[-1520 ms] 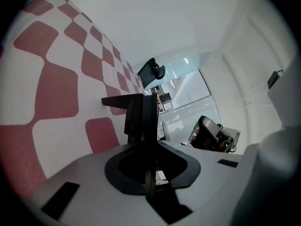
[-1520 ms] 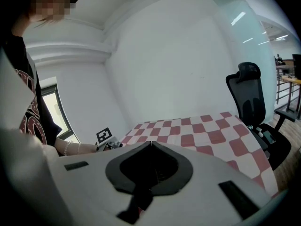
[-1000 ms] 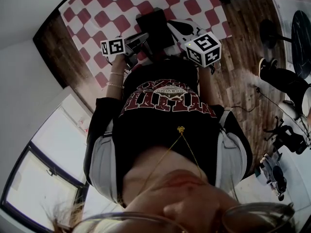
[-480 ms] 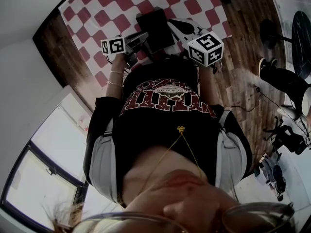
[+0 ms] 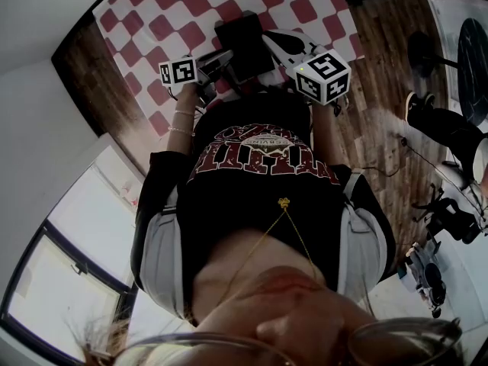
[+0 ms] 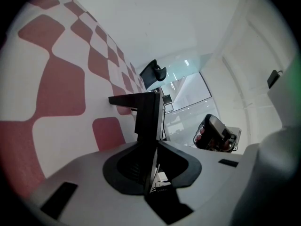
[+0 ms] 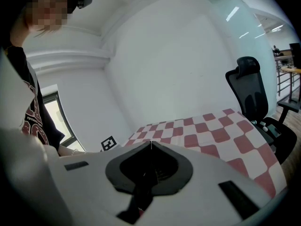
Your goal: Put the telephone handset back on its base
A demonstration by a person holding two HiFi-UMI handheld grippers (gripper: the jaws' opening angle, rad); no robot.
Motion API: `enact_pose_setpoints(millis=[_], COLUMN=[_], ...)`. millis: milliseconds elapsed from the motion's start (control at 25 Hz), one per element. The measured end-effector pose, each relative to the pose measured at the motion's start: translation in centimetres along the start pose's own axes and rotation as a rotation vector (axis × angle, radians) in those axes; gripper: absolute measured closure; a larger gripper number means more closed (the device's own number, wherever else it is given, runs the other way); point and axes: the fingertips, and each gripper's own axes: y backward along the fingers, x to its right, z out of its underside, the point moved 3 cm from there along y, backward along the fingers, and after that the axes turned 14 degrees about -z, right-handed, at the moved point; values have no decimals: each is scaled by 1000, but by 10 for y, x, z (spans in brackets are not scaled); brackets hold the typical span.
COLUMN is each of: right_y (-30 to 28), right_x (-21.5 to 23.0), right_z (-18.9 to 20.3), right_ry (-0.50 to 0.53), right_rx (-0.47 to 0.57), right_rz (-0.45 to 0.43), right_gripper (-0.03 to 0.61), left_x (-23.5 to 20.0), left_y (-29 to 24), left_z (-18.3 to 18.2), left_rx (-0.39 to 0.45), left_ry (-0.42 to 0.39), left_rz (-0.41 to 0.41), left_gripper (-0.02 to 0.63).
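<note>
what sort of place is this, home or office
Probably an office or lab space: a black office chair stands beside a red-and-white checked tablecloth, on a wood floor.

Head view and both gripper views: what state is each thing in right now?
black telephone: flat over the checkered cloth; handset seated or not, cannot tell.
left gripper: jaws have just been opening, the telephone's edge between them.
right gripper: jaws together, nothing between.
checkered cloth: spread over the table.
</note>
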Motion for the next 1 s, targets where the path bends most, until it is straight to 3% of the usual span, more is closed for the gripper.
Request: enact_pose_setpoints(millis=[360,1000], right_y=[-2,1], right_x=[-2,-7], right_z=[1,2], right_ry=[4,22], right_rx=[2,-12], right_rz=[-5,-4], right_gripper=[558,558], left_x=[-4,-2], left_y=[-2,4], left_z=[4,1], left_rx=[39,90], left_ry=[105,72], left_rz=[24,-59], left_gripper=[505,492])
